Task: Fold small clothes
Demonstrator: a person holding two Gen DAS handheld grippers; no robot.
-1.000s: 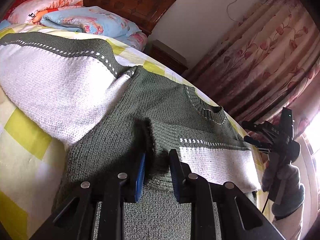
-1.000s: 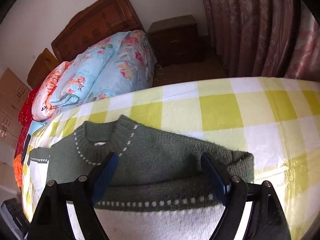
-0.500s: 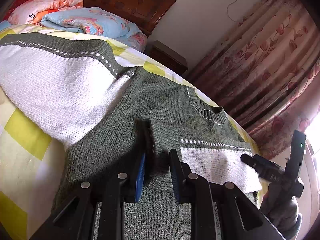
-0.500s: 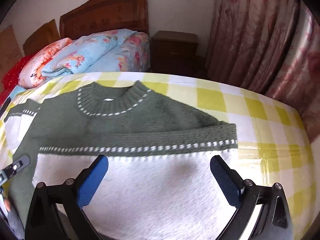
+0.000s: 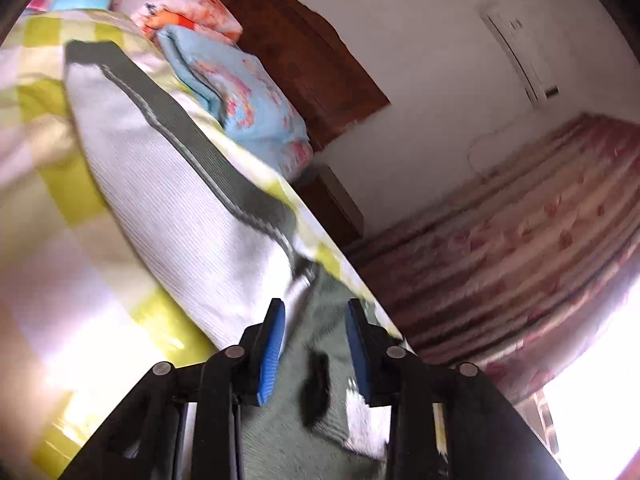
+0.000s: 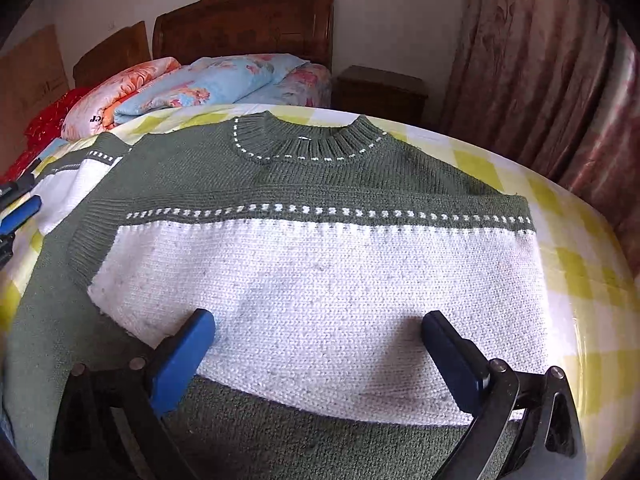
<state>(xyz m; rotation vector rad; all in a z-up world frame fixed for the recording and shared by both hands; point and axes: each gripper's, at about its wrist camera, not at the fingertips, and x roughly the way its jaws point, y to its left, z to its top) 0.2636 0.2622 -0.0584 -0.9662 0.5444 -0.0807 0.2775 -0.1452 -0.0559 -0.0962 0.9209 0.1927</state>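
Observation:
A green knit sweater [image 6: 320, 176] with a dotted collar lies flat on the bed. Its right sleeve [image 6: 320, 280], white with a green band, is folded across the chest. My right gripper [image 6: 316, 320] hovers open above that sleeve with nothing between its pads. The other sleeve [image 5: 172, 208] stretches out over the sheet, up and left of my left gripper [image 5: 316, 332]. That gripper's jaws are opening; green knit [image 5: 288, 420] shows below the gap, and the pads do not press on it. The left gripper's blue fingertips [image 6: 20, 208] also show at the left edge of the right wrist view.
The bed has a yellow-and-white checked sheet [image 6: 580, 280]. Folded floral quilts [image 6: 208, 84] lie by the wooden headboard [image 6: 248, 24]. A dark nightstand [image 6: 380, 88] and pink curtains [image 6: 540, 80] stand past the bed's far edge.
My left gripper let go of the folded sleeve's cuff, widened its jaws and swung left toward the outstretched sleeve. My right gripper drew back, and the whole sweater is now in its view.

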